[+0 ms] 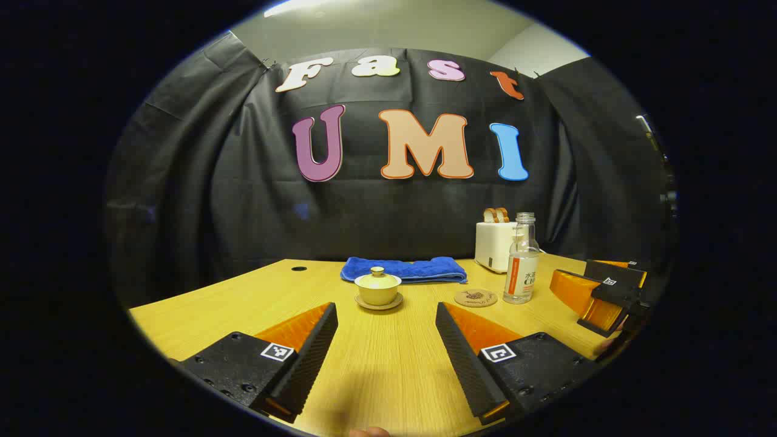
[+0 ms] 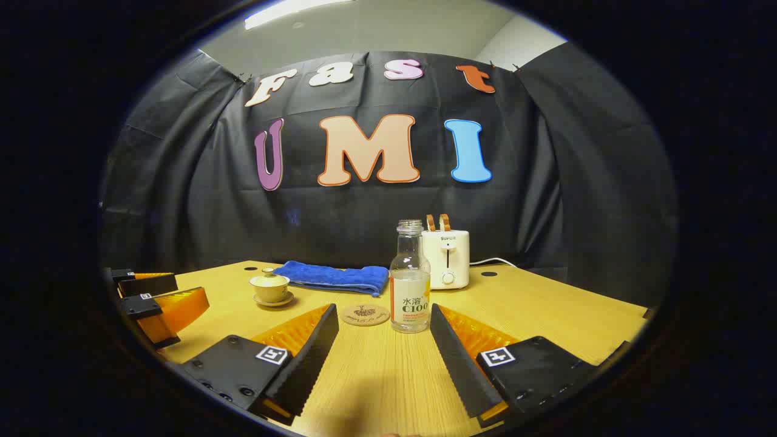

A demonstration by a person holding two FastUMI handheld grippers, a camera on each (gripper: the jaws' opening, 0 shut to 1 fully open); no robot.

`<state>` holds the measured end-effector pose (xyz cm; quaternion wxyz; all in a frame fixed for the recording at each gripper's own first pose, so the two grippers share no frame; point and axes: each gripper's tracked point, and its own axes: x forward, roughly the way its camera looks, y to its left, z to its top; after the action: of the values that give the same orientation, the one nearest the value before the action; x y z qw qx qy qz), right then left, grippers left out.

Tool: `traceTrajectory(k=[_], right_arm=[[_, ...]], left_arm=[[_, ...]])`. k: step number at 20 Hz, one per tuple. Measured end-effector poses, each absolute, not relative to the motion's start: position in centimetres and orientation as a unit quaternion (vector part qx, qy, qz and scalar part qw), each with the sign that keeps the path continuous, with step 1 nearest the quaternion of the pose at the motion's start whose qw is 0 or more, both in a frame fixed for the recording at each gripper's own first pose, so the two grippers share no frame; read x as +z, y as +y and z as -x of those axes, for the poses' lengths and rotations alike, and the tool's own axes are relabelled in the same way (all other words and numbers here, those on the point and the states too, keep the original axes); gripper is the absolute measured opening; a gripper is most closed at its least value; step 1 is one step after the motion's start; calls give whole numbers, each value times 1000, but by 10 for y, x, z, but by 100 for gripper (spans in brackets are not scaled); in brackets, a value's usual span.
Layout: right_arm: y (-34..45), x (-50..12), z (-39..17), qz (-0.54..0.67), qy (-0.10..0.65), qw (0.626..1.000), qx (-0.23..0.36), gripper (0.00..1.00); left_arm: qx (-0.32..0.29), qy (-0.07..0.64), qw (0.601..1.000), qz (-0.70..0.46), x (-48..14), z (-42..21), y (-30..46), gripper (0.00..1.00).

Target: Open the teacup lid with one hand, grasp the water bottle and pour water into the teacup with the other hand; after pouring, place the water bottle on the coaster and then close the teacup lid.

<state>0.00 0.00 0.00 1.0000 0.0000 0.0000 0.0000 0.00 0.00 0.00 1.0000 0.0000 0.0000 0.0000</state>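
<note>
while both tongs (image 1: 386, 346) (image 2: 383, 346) gape, lidded teacup (image 1: 378, 288), water bottle (image 2: 410, 279) beside coaster (image 2: 365, 314)

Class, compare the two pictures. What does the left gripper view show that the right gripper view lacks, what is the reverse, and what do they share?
Left gripper view's own: the right gripper seen from the side at the right edge, open.

Right gripper view's own: the left gripper seen from the side at the left edge, open, and a white cable behind the white toaster.

Shared: the wooden table, the lidded yellow-green ceramic teacup on its saucer, the folded blue towel, the round cork coaster, the clear uncapped water bottle standing beside the coaster, and the toaster.
</note>
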Motion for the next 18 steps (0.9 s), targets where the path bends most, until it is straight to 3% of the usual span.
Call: traceTrajectory(k=[1, 2, 4, 18], right_arm=[[0, -1, 0, 0, -1, 1000, 1, 94], [1, 0, 0, 0, -1, 1000, 2, 100], [0, -1, 0, 0, -1, 1000, 2, 94], [1, -1, 0, 0, -1, 1000, 2, 94]], left_arm=[[0, 0, 1000, 0, 2, 0, 1, 95], [0, 0, 1000, 0, 2, 0, 0, 96], [0, 0, 1000, 0, 2, 0, 0, 95], [-2, 0, 1000, 0, 3, 0, 0, 95]])
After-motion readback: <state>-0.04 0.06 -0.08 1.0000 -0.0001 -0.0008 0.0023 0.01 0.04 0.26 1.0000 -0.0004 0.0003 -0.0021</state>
